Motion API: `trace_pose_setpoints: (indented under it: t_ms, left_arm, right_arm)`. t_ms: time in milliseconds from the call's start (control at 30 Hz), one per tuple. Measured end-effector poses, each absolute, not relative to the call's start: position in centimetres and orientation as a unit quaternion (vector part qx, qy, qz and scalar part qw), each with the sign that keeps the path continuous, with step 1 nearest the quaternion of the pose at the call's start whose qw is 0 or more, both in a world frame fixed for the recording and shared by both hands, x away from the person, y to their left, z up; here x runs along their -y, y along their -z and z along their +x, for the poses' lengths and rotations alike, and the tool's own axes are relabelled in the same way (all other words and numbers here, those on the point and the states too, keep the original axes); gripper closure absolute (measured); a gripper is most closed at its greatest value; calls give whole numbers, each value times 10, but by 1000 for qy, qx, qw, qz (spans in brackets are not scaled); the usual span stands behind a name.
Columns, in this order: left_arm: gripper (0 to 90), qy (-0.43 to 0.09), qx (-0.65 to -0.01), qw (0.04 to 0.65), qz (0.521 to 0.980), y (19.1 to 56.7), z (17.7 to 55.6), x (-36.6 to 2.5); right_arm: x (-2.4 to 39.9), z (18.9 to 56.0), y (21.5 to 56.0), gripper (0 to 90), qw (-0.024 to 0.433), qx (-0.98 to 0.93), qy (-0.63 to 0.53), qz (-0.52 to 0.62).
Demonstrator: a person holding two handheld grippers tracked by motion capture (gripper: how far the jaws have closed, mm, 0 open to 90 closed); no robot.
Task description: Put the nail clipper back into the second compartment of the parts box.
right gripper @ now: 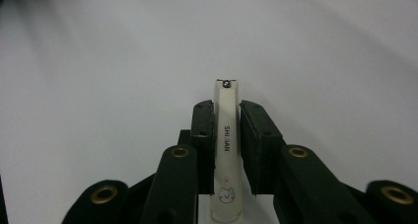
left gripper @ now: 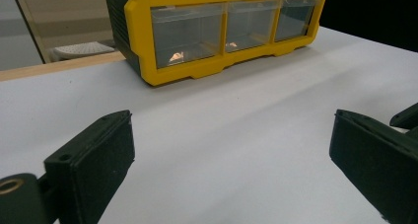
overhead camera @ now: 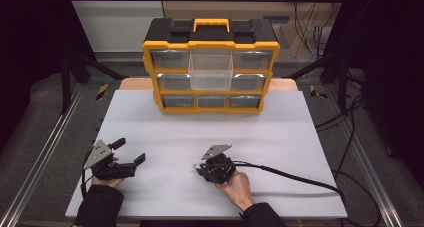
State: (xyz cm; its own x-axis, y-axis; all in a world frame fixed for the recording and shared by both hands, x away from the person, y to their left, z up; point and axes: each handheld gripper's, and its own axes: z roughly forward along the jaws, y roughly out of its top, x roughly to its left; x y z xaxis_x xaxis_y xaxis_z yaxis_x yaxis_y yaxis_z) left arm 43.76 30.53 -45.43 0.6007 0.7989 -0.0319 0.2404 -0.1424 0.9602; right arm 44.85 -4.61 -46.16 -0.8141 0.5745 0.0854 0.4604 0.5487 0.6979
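A slim white nail clipper (right gripper: 226, 145) with small print and a cat face lies lengthwise between the jaws of my right gripper (right gripper: 226, 108), which is shut on it. Its metal tip sticks out past the pads. In the high view the right gripper (overhead camera: 197, 168) sits low over the white table (overhead camera: 280, 147), near its front middle, pointing left. My left gripper (overhead camera: 130, 150) rests at the front left, open with nothing between its fingers (left gripper: 98, 155). A yellow and black drawer organizer (overhead camera: 150, 62) stands at the back; its upper middle clear drawer (overhead camera: 211, 69) is pulled out.
The bottom drawers of the organizer (left gripper: 143, 46) hold small orange-tinted items (left gripper: 176, 56). A black cable (overhead camera: 295, 178) trails right from the right gripper across the table. Metal rails and dark frame posts flank the table on both sides.
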Motion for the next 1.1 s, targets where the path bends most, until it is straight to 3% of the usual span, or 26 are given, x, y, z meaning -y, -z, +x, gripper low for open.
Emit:
trace_pose_setpoints:
  t_ms: [1100]
  left_arm:
    - [32, -257, -368, 543, 710, 454, 438, -305]
  right_arm:
    - [79, 449, 414, 775, 103, -848, -423, 301]
